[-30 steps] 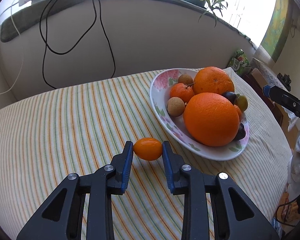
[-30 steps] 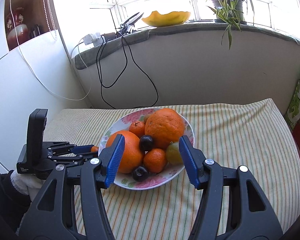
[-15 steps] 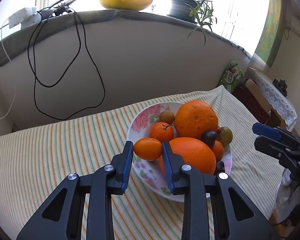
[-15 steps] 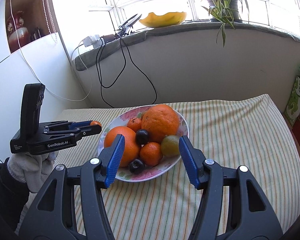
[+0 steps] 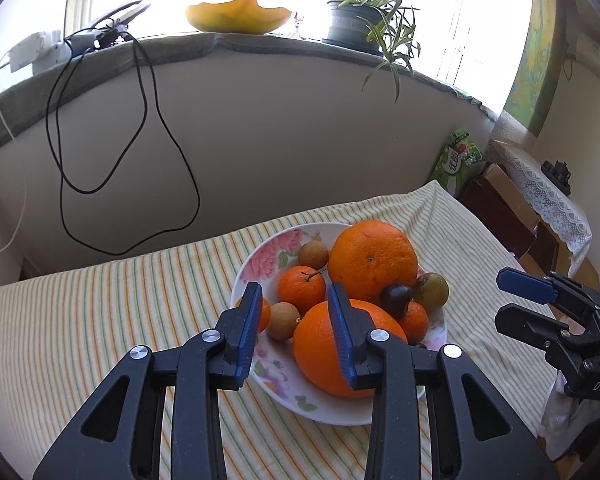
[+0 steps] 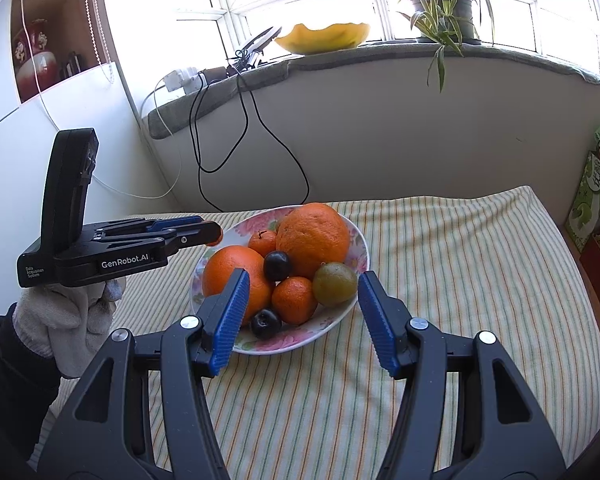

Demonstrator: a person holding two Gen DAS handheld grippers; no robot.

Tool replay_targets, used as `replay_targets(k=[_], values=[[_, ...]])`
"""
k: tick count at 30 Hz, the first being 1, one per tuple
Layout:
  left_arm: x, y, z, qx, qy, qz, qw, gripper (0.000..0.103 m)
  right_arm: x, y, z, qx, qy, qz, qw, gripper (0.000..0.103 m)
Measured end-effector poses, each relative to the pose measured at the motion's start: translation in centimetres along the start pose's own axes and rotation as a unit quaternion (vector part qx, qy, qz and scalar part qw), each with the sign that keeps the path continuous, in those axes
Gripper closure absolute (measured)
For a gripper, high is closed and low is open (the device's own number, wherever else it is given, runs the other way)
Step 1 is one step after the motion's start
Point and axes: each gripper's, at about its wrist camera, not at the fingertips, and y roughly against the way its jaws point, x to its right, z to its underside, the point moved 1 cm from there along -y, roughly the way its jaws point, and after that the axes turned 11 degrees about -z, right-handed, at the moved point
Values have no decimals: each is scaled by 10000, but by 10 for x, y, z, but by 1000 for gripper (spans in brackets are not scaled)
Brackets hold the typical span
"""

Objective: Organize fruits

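A floral plate (image 5: pixel 266 258) on the striped cloth holds two big oranges (image 5: pixel 372 262), small tangerines, brown longans, dark plums and a green fruit. My left gripper (image 5: pixel 294 326) is open above the plate's near left edge. A small orange kumquat (image 5: pixel 263 314) lies on the plate just left of its left finger, partly hidden by it. In the right wrist view the left gripper (image 6: pixel 210 232) hovers at the plate's (image 6: pixel 358 240) left rim with the kumquat (image 6: pixel 217 240) at its tip. My right gripper (image 6: pixel 300 312) is open and empty in front of the plate.
The table's right edge drops to boxes and a green carton (image 5: pixel 458 158). A grey wall ledge behind carries a yellow bowl (image 5: pixel 238 18), a potted plant (image 5: pixel 356 20) and a power strip with hanging black cables (image 5: pixel 140 140).
My left gripper carried the kumquat from the cloth up over the plate, then opened; the kumquat now lies on the plate by the left finger. The right gripper barely moved.
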Motion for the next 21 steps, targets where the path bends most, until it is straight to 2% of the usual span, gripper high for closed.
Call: replay_targets(k=[13, 15, 17, 19, 21], values=[[0, 35, 15, 199, 37, -232, 9995, 64, -12, 11, 4, 21, 72, 13, 10000, 44], [1, 44, 20, 247, 57, -289, 9993, 55, -14, 14, 5, 35, 73, 23, 10000, 40], [3, 52, 26, 296, 76, -351, 9989, 50, -17, 16, 7, 53, 74, 39, 10000, 36], [5, 61, 32, 352, 108, -425, 9984, 37, -19, 18, 8, 57, 79, 42, 9999, 36], [7, 70, 38, 422, 170, -528, 9976, 30, -20, 21, 10, 57, 86, 49, 9999, 34]])
